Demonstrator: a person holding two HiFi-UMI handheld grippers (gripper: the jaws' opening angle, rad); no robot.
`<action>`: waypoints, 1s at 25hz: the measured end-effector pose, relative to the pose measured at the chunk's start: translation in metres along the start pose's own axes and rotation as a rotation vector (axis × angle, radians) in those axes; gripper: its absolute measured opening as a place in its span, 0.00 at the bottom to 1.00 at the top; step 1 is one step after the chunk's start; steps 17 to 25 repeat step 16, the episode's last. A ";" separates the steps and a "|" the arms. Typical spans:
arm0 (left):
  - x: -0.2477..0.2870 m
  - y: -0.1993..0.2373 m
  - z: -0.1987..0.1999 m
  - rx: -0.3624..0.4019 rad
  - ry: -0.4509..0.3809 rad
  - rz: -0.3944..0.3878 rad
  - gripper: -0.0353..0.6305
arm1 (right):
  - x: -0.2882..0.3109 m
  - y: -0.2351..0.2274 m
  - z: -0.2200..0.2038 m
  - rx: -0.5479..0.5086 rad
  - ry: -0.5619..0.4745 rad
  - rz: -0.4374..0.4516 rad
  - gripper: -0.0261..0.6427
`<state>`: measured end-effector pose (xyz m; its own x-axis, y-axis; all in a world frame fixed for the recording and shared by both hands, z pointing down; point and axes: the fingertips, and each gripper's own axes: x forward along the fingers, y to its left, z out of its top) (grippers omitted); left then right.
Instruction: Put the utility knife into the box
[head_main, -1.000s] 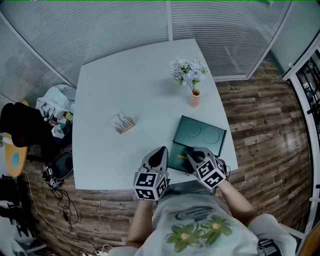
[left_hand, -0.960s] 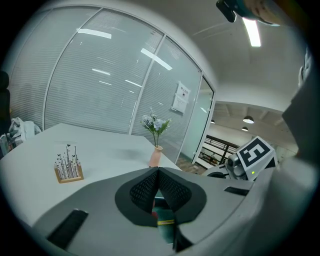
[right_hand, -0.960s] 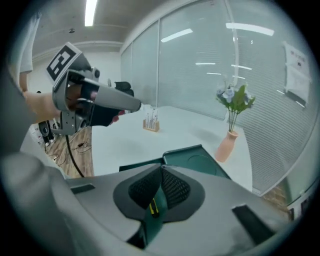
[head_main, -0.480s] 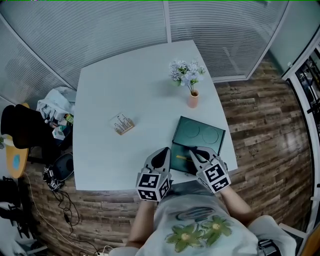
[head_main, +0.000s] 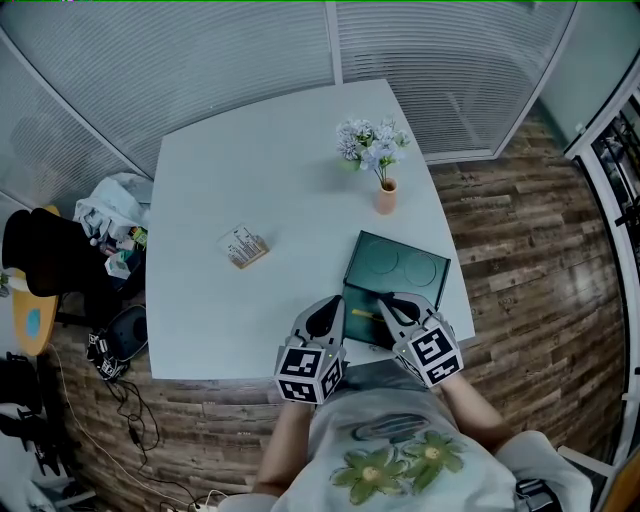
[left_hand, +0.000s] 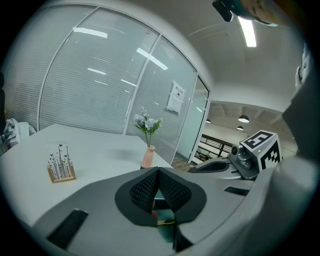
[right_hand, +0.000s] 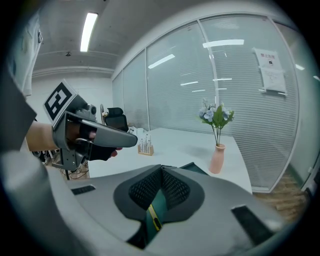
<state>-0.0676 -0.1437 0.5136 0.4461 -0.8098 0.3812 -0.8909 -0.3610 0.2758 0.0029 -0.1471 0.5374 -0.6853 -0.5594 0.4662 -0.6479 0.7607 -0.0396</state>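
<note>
Now: white counter (head_main: 250, 160), slatted glass walls, wood floor (head_main: 520, 230).
Right claw (head_main: 384, 299) and left claw (head_main: 327, 306) both pinched together, empty; utility knife (head_main: 363, 313) lies in green box (head_main: 410, 265), just beneath right claw's tip.

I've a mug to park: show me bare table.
Bare: the far left of the table, beyond the wooden stand and left of the vase; also between stand and green box. Crowded: near edge, with left gripper, right gripper, box.
</note>
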 end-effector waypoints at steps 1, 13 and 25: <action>0.000 0.001 0.000 0.000 0.001 0.000 0.05 | 0.001 0.000 0.000 0.000 -0.001 -0.001 0.04; 0.005 0.003 -0.003 0.002 0.015 -0.007 0.05 | 0.002 -0.003 -0.002 0.004 0.008 -0.011 0.04; 0.007 0.004 -0.004 0.002 0.016 -0.009 0.05 | 0.003 -0.004 -0.002 0.004 0.008 -0.014 0.04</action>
